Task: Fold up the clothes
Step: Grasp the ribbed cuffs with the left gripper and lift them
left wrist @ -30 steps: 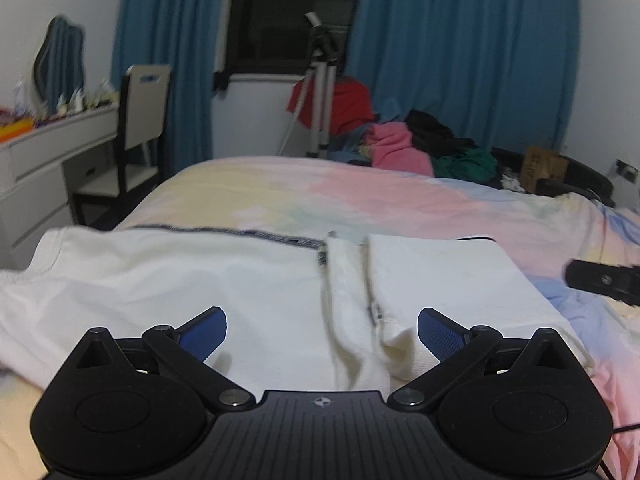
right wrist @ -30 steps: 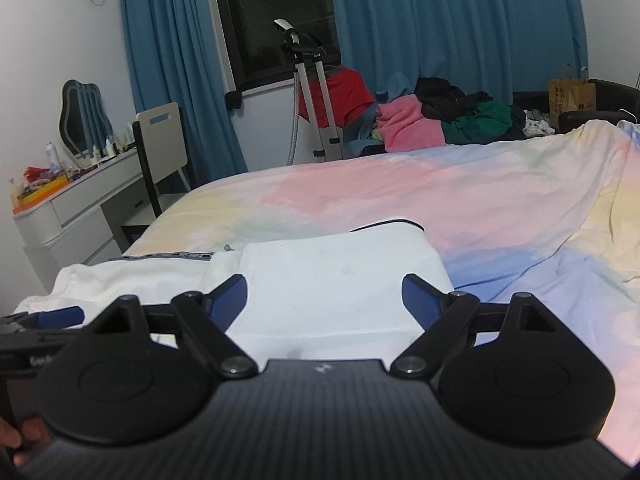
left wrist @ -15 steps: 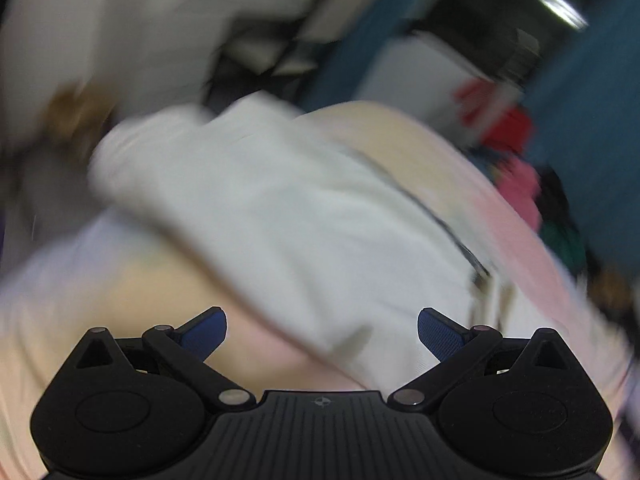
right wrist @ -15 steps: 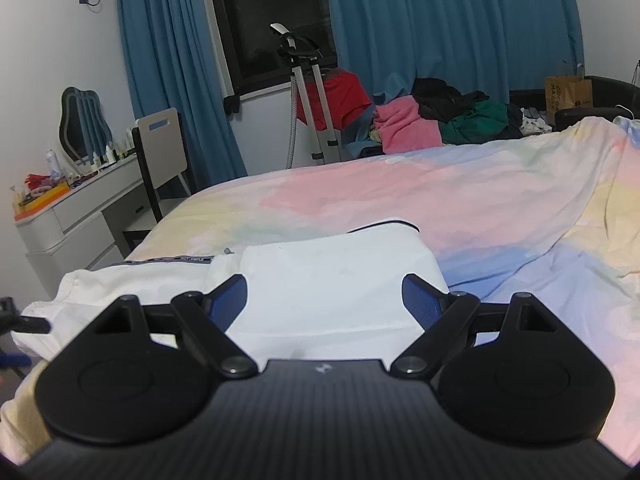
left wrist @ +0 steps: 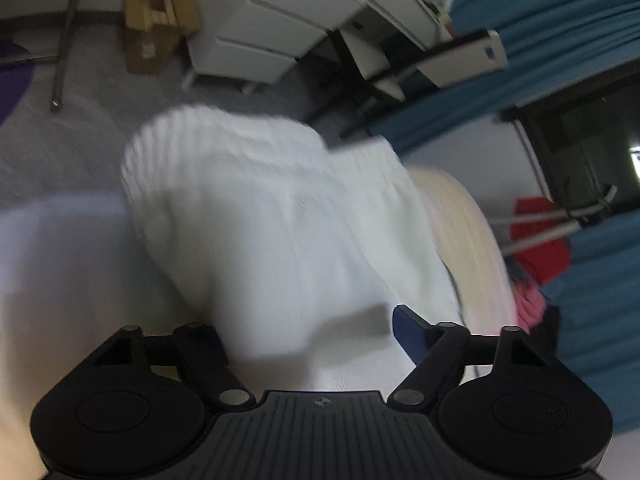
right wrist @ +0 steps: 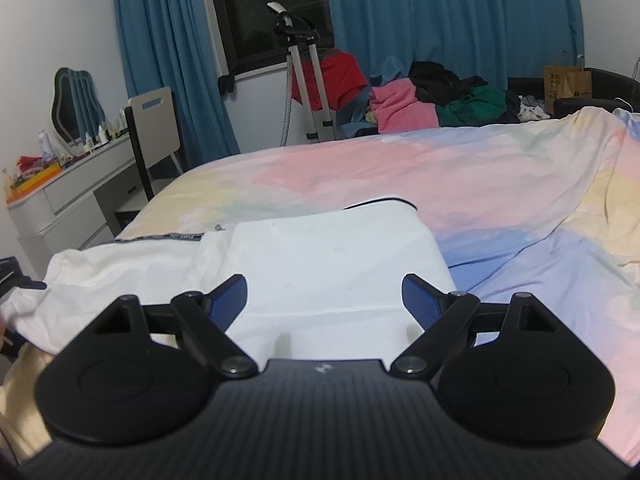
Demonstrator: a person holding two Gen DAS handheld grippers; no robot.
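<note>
White knit fabric (left wrist: 280,240) fills my left wrist view: the ribbed, cuffed end of the white garment (right wrist: 312,264) that lies across the pastel tie-dye bedspread (right wrist: 460,184). My left hand-held gripper (left wrist: 308,332) is tilted steeply, and the cloth runs from between its fingers up toward 11 o'clock, where the ribbed end hangs out past the bed's edge over the grey floor (left wrist: 60,148). Its right blue finger shows clear at 3 o'clock; the left one is buried under the cloth, so I cannot tell whether it is pinching or only spread around the fabric. My right hand-held gripper (right wrist: 324,300) is spread wide and holds nothing, hovering just short of the garment's near edge at 12 o'clock. From that side the garment's long axis runs 9 to 3 o'clock, with a flat, squared panel straight ahead and a looser, rumpled part trailing toward 9 o'clock. I judge the left gripper is the nearer one for that loose end, which would fold over toward 3 o'clock. Only the right view shows the whole layout and the dark trim; only the left, blurred, shows the ribbing and the overhang.
</note>
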